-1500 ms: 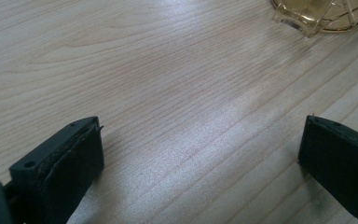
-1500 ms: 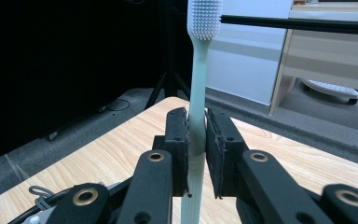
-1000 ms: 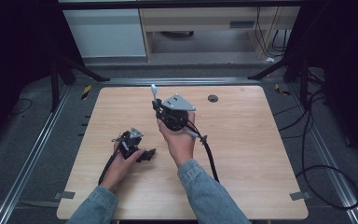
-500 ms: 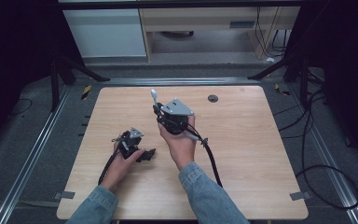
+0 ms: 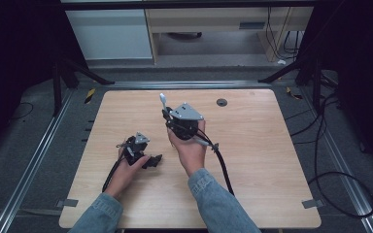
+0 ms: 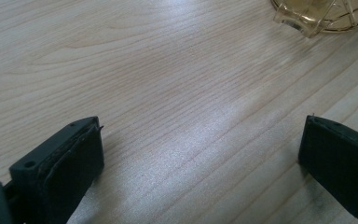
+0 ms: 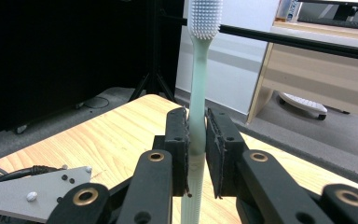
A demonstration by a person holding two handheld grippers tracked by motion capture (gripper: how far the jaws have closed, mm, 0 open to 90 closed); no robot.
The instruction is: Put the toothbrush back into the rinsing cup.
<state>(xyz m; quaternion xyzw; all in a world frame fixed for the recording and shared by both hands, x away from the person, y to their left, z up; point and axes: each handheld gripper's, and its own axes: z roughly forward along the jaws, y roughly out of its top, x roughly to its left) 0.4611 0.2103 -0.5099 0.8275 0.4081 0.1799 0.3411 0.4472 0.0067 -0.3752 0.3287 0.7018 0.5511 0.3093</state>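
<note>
My right tongs (image 7: 196,140) pinch a pale green toothbrush (image 7: 199,70) by its handle, head up, held above the wooden surface (image 5: 252,145) near its middle; in the high view the toothbrush (image 5: 163,102) pokes out beyond my right hand (image 5: 189,145). My left tongs (image 6: 200,154) stand spread wide, low over bare wood, with nothing between the jaws, my left hand (image 5: 128,167) resting near the front edge. An amber clear plastic container (image 6: 326,16) sits at the far corner of the left gripper view. The risk, as I judge it: the grip sits low on a slim, smooth handle, so the long stem could pivot or slide between the pads if I swing or tilt quickly. The trailing cable (image 5: 221,165) might also drag across the wood and tug my aim.
</note>
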